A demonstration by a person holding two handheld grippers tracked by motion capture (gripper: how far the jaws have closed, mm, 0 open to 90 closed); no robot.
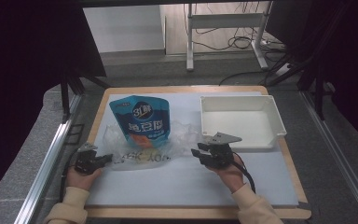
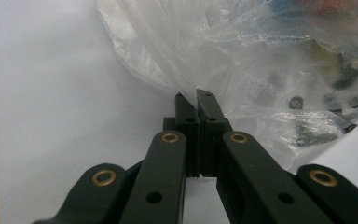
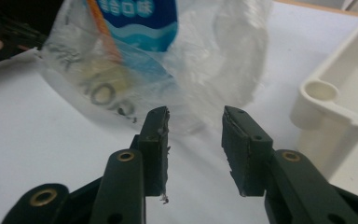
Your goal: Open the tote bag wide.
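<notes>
Your left gripper [image 2: 196,100] has its jaws pressed together on the edge of the clear plastic bag [image 1: 142,151], pinning that side so the bag holds its place. Your right gripper [image 3: 196,123] stands about half open with nothing between its pads, just short of the bag's opposite side. The blue snack pouch [image 1: 141,119] sits partly inside the bag, apparently mouth-deep; the film blurs its lower end. The white tray [image 1: 279,122] lies close beside your right gripper, so keep clear of its corner.
</notes>
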